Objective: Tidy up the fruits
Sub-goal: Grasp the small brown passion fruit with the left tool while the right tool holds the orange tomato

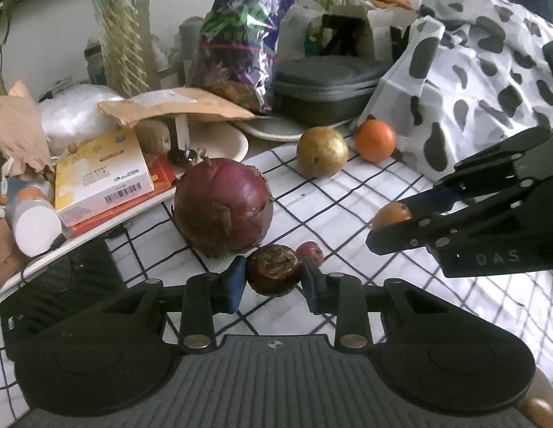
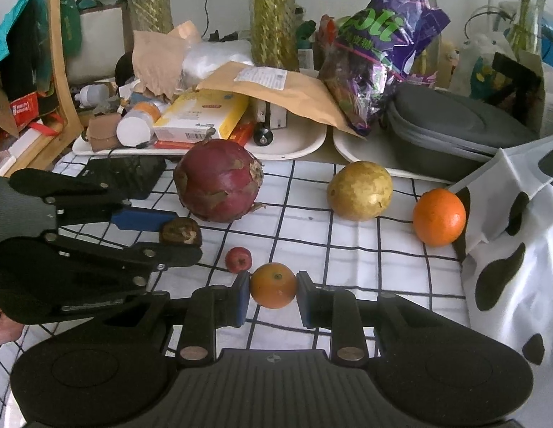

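Over the checked cloth [image 2: 348,249], left tongs [image 1: 274,280] pinch a brown fruit [image 1: 275,270]; right tongs [image 2: 273,294] pinch a small orange [image 2: 273,285].

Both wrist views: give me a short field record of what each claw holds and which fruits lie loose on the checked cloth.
left claw: shut on a small dark brown fruit
right claw: shut on a small orange fruit
loose on checked cloth: large red-purple fruit, yellow-green fruit, orange, tiny red fruit
behind: cluttered white trays, purple bag
right edge: cow-spotted fabric
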`<action>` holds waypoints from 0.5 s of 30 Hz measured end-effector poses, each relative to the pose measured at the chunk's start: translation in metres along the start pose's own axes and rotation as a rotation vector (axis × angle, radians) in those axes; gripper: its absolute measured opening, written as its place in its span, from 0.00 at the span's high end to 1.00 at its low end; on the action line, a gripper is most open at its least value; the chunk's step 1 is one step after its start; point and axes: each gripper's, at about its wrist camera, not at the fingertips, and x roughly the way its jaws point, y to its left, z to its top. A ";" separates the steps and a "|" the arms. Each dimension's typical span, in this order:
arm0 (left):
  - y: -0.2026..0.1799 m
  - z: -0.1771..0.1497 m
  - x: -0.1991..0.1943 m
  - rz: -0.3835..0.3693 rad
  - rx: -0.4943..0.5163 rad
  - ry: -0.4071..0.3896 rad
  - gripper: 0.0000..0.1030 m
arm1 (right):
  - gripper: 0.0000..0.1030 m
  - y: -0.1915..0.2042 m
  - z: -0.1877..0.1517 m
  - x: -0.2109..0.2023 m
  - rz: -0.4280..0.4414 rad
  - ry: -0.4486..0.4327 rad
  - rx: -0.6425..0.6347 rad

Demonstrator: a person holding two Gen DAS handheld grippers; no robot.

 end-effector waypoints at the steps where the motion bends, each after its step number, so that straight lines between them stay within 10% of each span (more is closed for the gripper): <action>1: -0.001 -0.001 -0.004 0.000 -0.002 -0.003 0.69 | 0.72 0.000 -0.001 -0.003 0.003 -0.004 0.006; 15: -0.026 -0.031 -0.065 -0.010 -0.026 -0.014 0.69 | 0.72 0.022 -0.035 -0.053 0.062 -0.022 0.026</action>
